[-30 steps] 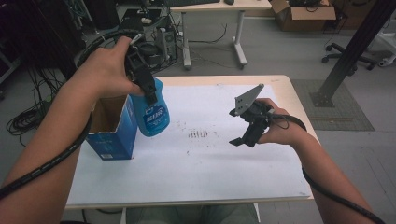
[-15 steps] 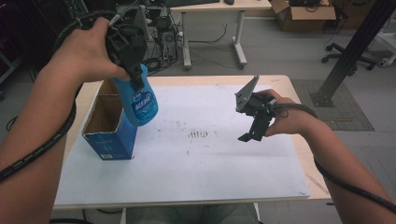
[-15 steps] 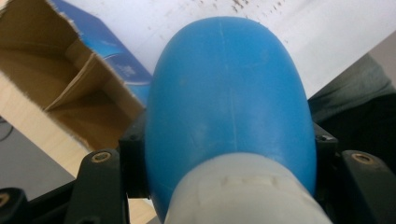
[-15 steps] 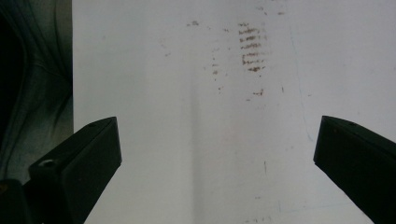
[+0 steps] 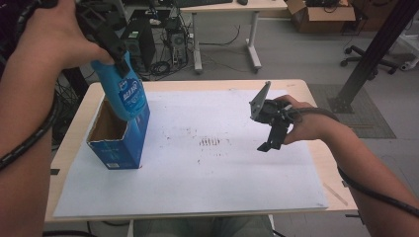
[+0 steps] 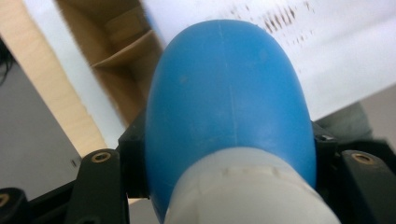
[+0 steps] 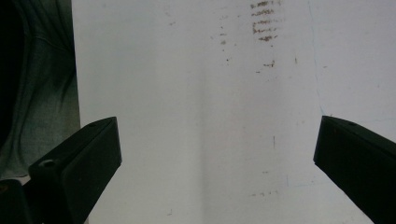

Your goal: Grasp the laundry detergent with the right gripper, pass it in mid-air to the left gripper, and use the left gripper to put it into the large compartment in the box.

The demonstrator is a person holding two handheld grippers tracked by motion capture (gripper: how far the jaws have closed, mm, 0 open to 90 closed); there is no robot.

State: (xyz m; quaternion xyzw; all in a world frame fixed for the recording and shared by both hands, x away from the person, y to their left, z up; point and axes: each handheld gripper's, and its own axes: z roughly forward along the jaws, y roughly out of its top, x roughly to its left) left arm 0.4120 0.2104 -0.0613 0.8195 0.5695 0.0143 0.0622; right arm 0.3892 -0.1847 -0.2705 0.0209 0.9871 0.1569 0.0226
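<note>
Nearest, both forearms are cut off by the bottom edge of the high view, and cables trail back along them. On the right, the right gripper point(image 5: 271, 137) hangs over the white paper sheet point(image 5: 207, 177) that covers the table point(image 5: 316, 163); its jaws stand wide apart with nothing between them, and its tips are small and dark in the high view. Near the middle of the sheet lies a patch of brown smudges point(image 5: 210, 142), too faint to read as writing. At the left, the open blue carton point(image 5: 118, 148) stands on the sheet, its printing too small to make out. Above the carton's far corner, the left gripper point(image 5: 116, 52) is clamped on the blue bottle point(image 5: 123, 91), held tilted in the air; the hand hides the bottle's upper part. The bottle's white label lettering is blurred and unreadable.
</note>
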